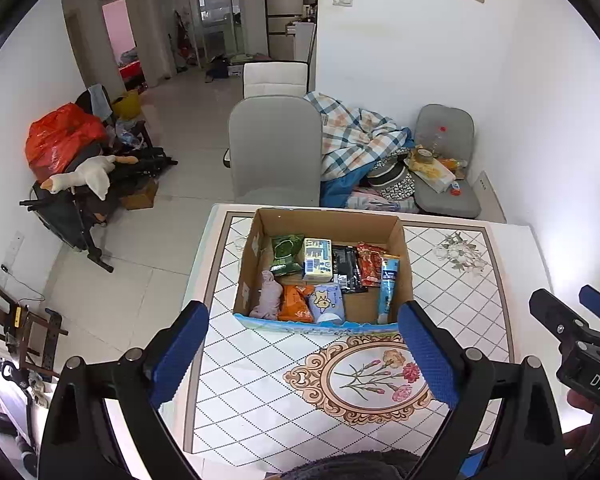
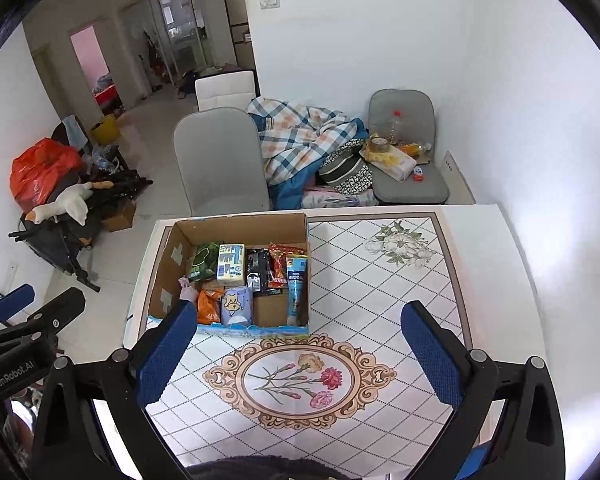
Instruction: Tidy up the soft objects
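An open cardboard box (image 1: pixel 396 236) (image 2: pixel 236 222) stands on the patterned table (image 1: pixel 460 304) (image 2: pixel 380 300). Inside lie several soft packs: a green pack (image 1: pixel 286 252) (image 2: pixel 205 259), a yellow-blue pack (image 1: pixel 317 259) (image 2: pixel 231 262), a black pack (image 1: pixel 346 268), a red pack (image 1: pixel 368 264), a blue tube pack (image 1: pixel 388 288) (image 2: pixel 297 284), an orange pack (image 1: pixel 296 302), a light-blue tissue pack (image 1: pixel 327 303) (image 2: pixel 235 304) and a pink cloth (image 1: pixel 268 294). My left gripper (image 1: pixel 304 336) is open and empty, in front of the box. My right gripper (image 2: pixel 300 340) is open and empty, right of the box's front.
A grey chair (image 1: pixel 276 152) (image 2: pixel 220 160) stands behind the table. A plaid blanket (image 1: pixel 356 132) and a cluttered grey seat (image 1: pixel 444 168) are at the back right. A stroller with a plush goose (image 1: pixel 84 176) and an orange bag is on the left floor.
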A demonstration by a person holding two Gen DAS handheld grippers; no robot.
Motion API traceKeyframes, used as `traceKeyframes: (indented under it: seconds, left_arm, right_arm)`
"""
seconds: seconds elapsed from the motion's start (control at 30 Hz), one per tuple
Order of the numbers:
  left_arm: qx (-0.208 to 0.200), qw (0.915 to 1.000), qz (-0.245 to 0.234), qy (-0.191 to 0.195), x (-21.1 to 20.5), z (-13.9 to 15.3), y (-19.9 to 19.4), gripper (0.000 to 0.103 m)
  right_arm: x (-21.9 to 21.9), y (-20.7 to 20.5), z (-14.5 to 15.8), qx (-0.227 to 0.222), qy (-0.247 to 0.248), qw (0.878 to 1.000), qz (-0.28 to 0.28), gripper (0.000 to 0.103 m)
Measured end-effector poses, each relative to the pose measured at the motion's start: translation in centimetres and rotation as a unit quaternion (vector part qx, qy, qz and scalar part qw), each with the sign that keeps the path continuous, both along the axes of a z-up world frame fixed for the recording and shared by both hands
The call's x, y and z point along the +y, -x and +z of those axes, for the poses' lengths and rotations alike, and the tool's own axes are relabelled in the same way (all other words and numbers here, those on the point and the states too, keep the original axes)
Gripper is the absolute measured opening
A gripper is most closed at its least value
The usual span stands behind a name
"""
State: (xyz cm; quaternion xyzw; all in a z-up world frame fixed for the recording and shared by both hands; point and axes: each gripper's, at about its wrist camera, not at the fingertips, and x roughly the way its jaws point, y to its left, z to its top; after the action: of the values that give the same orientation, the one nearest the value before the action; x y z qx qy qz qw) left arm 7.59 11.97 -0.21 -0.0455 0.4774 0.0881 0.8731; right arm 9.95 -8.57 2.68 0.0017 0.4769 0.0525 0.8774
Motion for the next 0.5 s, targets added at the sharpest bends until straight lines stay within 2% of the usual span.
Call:
traceKeyframes:
  seconds: [0.5]
  left_arm:
    - [0.005, 1.0, 0.004, 0.003, 0.24, -0.36, 0.23, 0.097]
  right_arm:
    - [0.48, -0.09, -0.17, -0.001, 0.021, 1.0, 0.003, 0.103]
